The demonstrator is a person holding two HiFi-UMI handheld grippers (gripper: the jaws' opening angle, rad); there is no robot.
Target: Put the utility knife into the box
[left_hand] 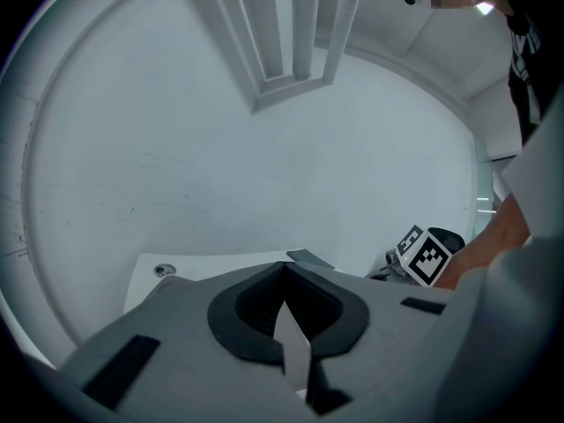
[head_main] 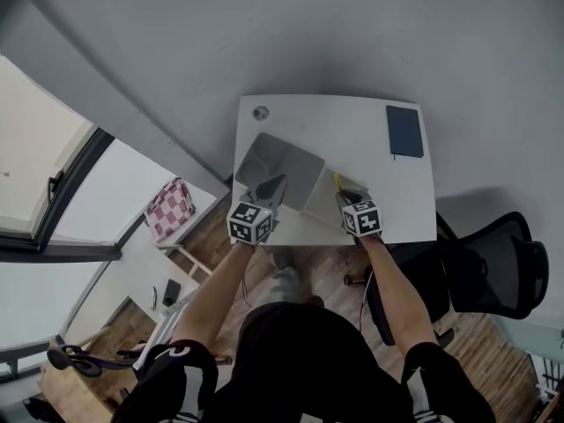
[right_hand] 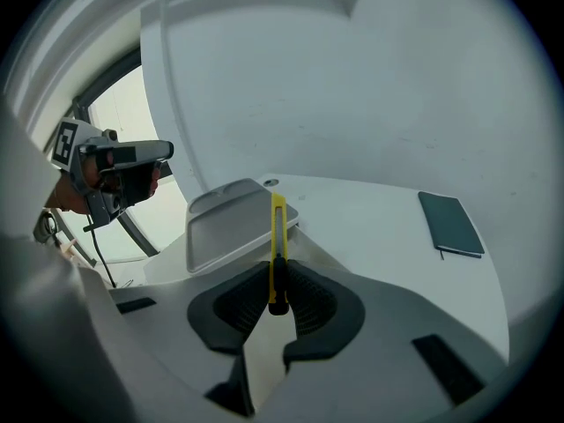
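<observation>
The right gripper (right_hand: 278, 267) is clamped on the yellow utility knife (right_hand: 278, 227) – its dark pads press on the handle from both sides, and the slim body sticks straight out ahead of the jaws. Just beyond and to the left of that gripper lies the grey box (right_hand: 225, 227) on the white surface (right_hand: 370, 227); a dark notebook (right_hand: 450, 223) lies well off to its right. The left gripper (left_hand: 285, 267) has its jaws together with nothing between them – in the head view it is at the box's near side.
</observation>
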